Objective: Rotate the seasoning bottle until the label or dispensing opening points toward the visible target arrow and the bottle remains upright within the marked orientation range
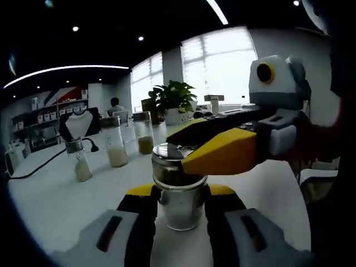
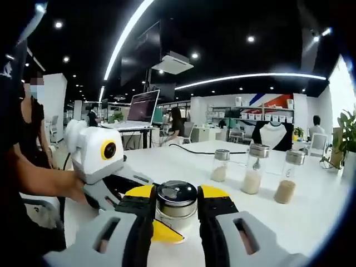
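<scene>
Step in hand: turning. The bottle (image 1: 179, 192) stands upright on the tabletop (image 1: 55, 200); left hand-held gripper (image 1: 179, 208) clamps its glass body, right hand-held gripper (image 2: 177, 208) clamps its cap. Next: rotate toward the arrow, keeping it vertical.

A white table (image 1: 67, 189) carries everything. A glass seasoning bottle (image 1: 179, 192) with a metal cap stands upright on it. Three more glass bottles (image 2: 253, 167) stand upright in a row further in, apart from one another, each part-filled: pale powder in two, a browner fill in the third. A black cable (image 1: 39, 166) runs across the top from one edge toward the row. A potted plant (image 1: 175, 100) stands at the far edge, past the bottles. In the right gripper view a laptop (image 2: 142, 108) sits open on a table beyond.
</scene>
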